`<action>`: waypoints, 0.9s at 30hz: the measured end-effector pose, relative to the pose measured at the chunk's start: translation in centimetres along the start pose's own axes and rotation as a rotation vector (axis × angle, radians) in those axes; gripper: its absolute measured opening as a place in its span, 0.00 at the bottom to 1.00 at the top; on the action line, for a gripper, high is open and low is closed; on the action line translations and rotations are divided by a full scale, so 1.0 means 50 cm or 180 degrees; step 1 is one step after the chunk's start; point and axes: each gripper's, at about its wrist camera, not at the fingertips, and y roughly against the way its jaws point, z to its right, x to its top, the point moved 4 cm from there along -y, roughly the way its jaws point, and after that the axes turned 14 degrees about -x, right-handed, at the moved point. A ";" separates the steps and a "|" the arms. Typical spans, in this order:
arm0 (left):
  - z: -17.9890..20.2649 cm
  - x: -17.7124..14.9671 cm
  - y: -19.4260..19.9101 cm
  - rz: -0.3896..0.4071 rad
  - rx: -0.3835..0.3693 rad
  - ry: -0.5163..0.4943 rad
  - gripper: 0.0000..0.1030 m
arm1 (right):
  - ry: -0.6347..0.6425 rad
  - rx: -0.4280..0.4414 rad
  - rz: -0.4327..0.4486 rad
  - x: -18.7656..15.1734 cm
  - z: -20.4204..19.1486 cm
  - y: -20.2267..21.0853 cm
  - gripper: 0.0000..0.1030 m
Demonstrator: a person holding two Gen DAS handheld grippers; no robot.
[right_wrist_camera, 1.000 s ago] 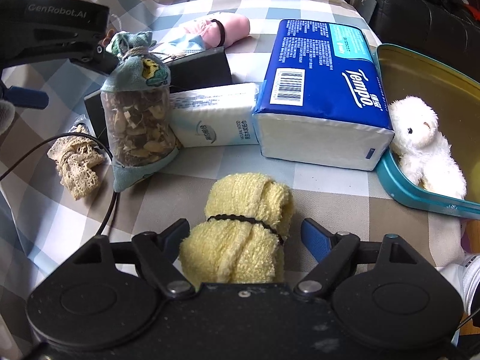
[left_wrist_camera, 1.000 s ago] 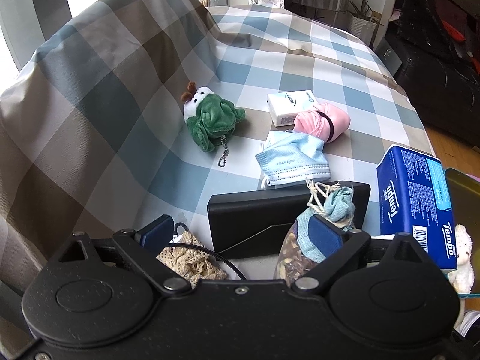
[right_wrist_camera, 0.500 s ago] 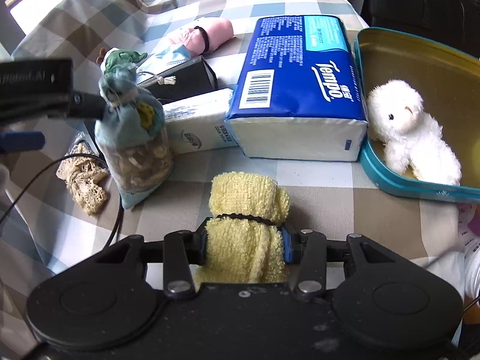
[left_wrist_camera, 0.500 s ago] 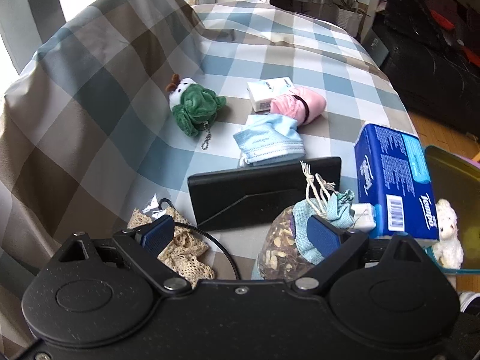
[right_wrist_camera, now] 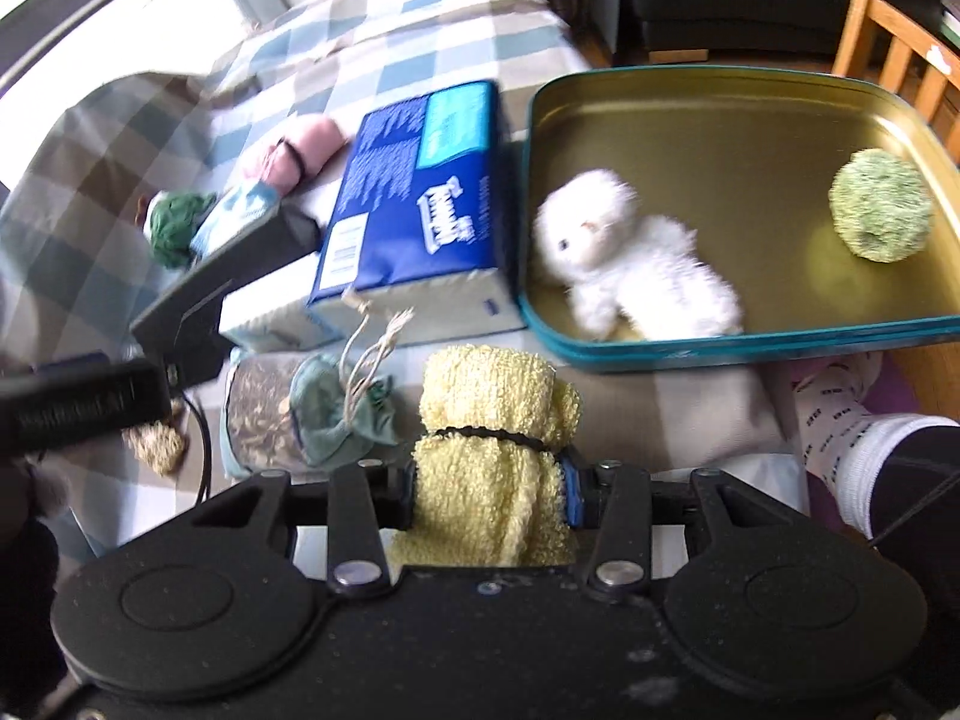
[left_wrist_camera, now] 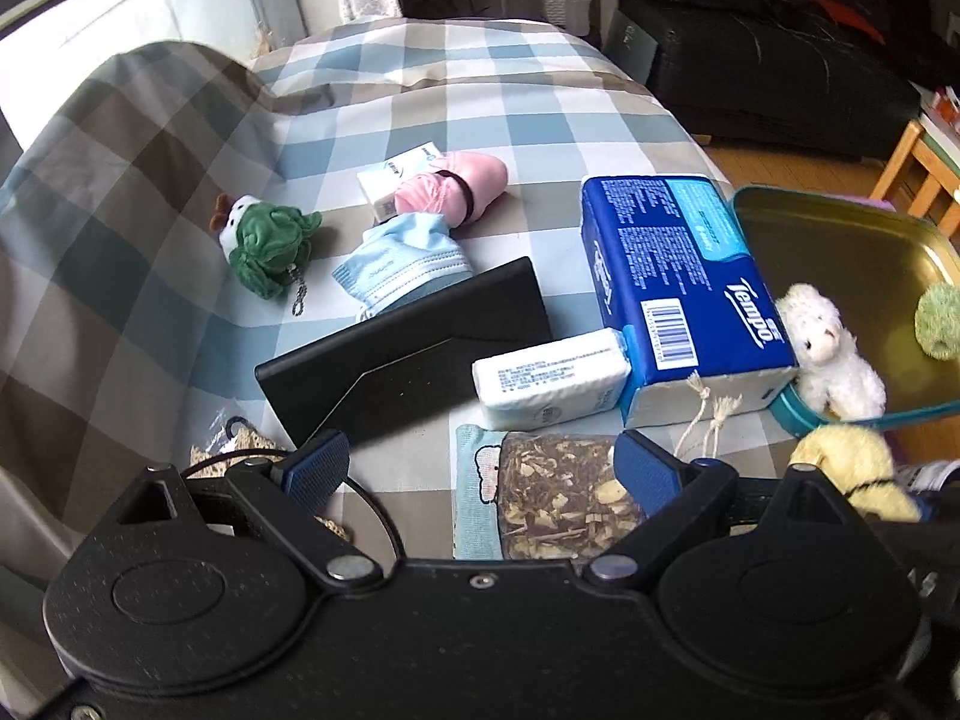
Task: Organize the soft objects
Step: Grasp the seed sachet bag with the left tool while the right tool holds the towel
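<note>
My right gripper (right_wrist_camera: 489,480) is shut on a yellow towel roll (right_wrist_camera: 492,420) bound with a black band, held just in front of the teal tin (right_wrist_camera: 720,354). A white plush lamb (right_wrist_camera: 630,264) and a green fuzzy ball (right_wrist_camera: 879,213) lie inside the tin. My left gripper (left_wrist_camera: 480,468) stands open over a herb sachet (left_wrist_camera: 558,498) lying flat on the checked cloth, its pads not pressing it. In the left wrist view, farther back, lie a green frog plush (left_wrist_camera: 267,240), a pink rolled cloth (left_wrist_camera: 456,192) and a blue face mask (left_wrist_camera: 402,264).
A blue tissue pack (left_wrist_camera: 672,264), a small white tissue pack (left_wrist_camera: 552,378) and a black case (left_wrist_camera: 408,354) sit mid-table. A lace piece (left_wrist_camera: 240,444) and a black cable lie by the left fingers. A socked foot (right_wrist_camera: 840,420) shows below the tin; a wooden chair (right_wrist_camera: 888,42) stands behind.
My right gripper closed on the yellow roll and carried it up and toward the tin. The sachet went from upright to lying flat. My left gripper shifted right, bringing the tin into its view.
</note>
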 end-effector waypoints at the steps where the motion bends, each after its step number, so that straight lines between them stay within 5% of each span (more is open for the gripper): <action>1: 0.007 -0.004 -0.003 -0.0017 0.0018 -0.0121 0.89 | -0.0057 -0.0002 0.0016 0.004 0.011 0.004 0.40; 11: 0.066 -0.055 -0.067 -0.0248 -0.0023 -0.1157 0.83 | -0.0343 -0.0043 0.0049 0.019 0.071 0.013 0.40; 27: 0.066 -0.063 -0.123 -0.0501 -0.0536 -0.1438 0.89 | -0.0338 0.0019 0.0003 0.020 0.061 0.000 0.40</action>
